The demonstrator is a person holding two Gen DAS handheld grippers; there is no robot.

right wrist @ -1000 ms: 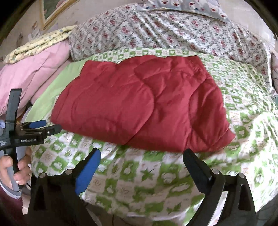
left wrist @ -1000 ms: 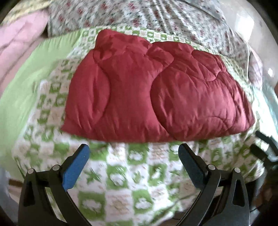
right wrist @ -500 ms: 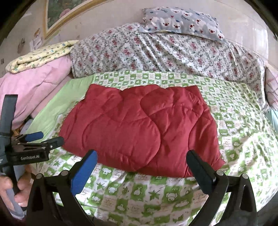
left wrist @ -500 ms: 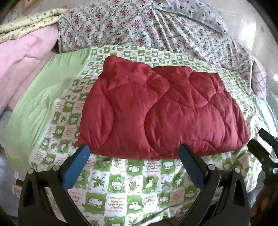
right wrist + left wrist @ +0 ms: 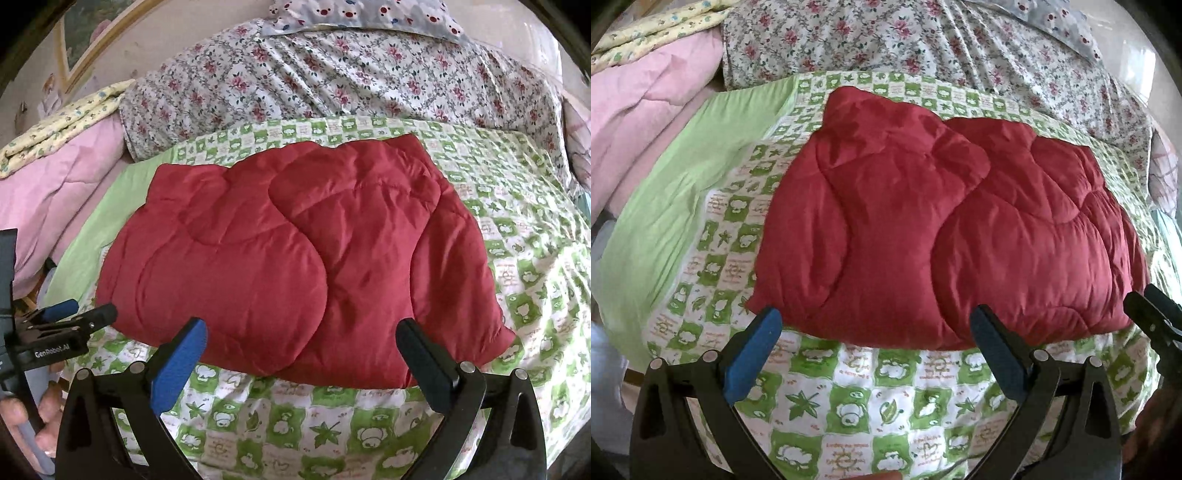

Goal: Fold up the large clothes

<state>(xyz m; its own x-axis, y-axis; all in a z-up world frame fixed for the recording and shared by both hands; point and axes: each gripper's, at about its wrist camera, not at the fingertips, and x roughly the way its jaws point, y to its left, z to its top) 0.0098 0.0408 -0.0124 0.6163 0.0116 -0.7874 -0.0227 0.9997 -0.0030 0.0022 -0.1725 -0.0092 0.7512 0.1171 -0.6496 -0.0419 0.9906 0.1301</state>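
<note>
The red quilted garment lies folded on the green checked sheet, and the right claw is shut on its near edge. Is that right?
Not quite. The right wrist view shows the right claw open, holding nothing; the red quilted garment does lie folded on the green checked sheet.

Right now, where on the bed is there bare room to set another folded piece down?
Free patches: the green checked sheet right of the red quilted garment, and the strip between its near edge and the open right gripper. The plain green band on its left is bare too. Crowded: pink bedding at left and the floral quilt behind.
</note>
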